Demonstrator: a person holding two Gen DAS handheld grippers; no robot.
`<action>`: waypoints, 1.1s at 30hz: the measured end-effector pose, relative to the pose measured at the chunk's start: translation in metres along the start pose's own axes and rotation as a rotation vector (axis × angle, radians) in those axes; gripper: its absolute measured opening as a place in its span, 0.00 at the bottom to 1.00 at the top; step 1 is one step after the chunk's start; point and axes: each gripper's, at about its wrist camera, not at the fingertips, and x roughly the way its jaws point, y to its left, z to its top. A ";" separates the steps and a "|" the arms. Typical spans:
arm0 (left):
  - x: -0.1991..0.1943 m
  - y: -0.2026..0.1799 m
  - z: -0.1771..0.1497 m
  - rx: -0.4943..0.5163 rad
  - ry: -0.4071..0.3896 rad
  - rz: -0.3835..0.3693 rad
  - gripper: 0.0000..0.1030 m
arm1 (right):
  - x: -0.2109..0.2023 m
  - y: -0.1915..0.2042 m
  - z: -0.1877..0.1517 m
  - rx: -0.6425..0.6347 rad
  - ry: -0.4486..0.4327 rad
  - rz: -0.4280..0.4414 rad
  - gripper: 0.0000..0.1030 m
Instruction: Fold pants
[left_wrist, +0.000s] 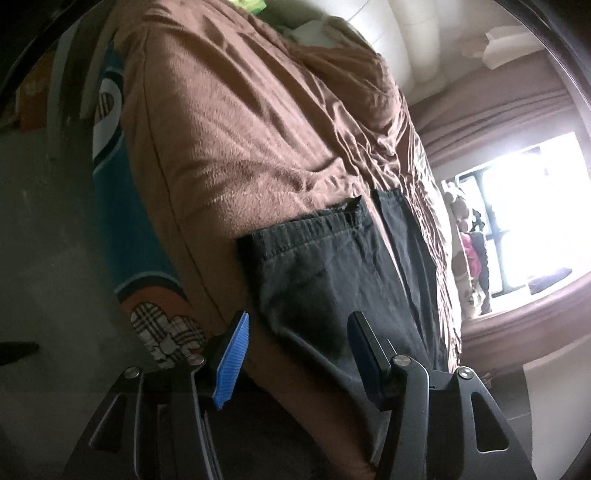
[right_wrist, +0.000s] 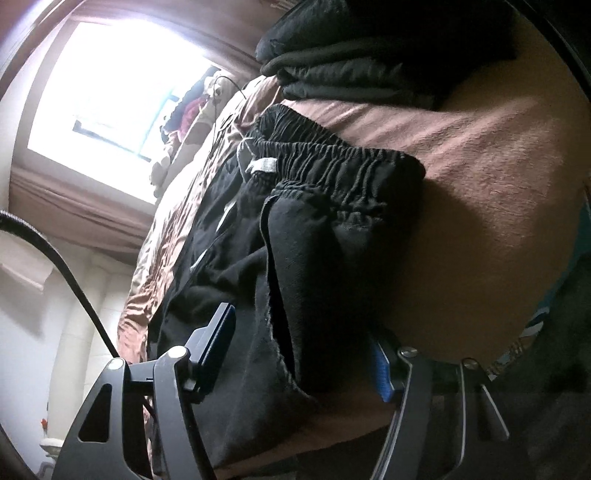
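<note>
The black pants (left_wrist: 332, 266) lie on a brown bed cover (left_wrist: 240, 129) near its edge. My left gripper (left_wrist: 301, 356) hangs open over the pants' near corner. Its blue left pad (left_wrist: 232, 362) is bare, off the cloth and over the cover's edge. In the right wrist view the pants (right_wrist: 314, 258) are bunched, with the elastic waistband (right_wrist: 332, 162) and a white label (right_wrist: 264, 164) farther off. My right gripper (right_wrist: 301, 354) straddles a thick fold of the pants. The cloth fills the gap between its fingers, and I see no pinch in it.
A second pile of dark clothes (right_wrist: 351, 62) sits farther along the bed. A teal patterned sheet (left_wrist: 122, 221) hangs down the bed's side. A bright window (right_wrist: 110, 92) lies beyond the bed, and a black cable (right_wrist: 74, 273) runs past my right gripper.
</note>
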 end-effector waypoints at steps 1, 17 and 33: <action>0.002 0.002 0.001 -0.010 -0.005 0.000 0.55 | 0.002 0.001 0.001 -0.003 0.005 0.004 0.62; 0.003 0.005 0.012 -0.038 -0.062 -0.015 0.31 | 0.022 0.013 0.007 -0.004 -0.017 0.019 0.44; 0.017 -0.011 -0.008 -0.056 -0.071 -0.089 0.41 | 0.029 0.007 0.009 0.057 -0.078 0.021 0.44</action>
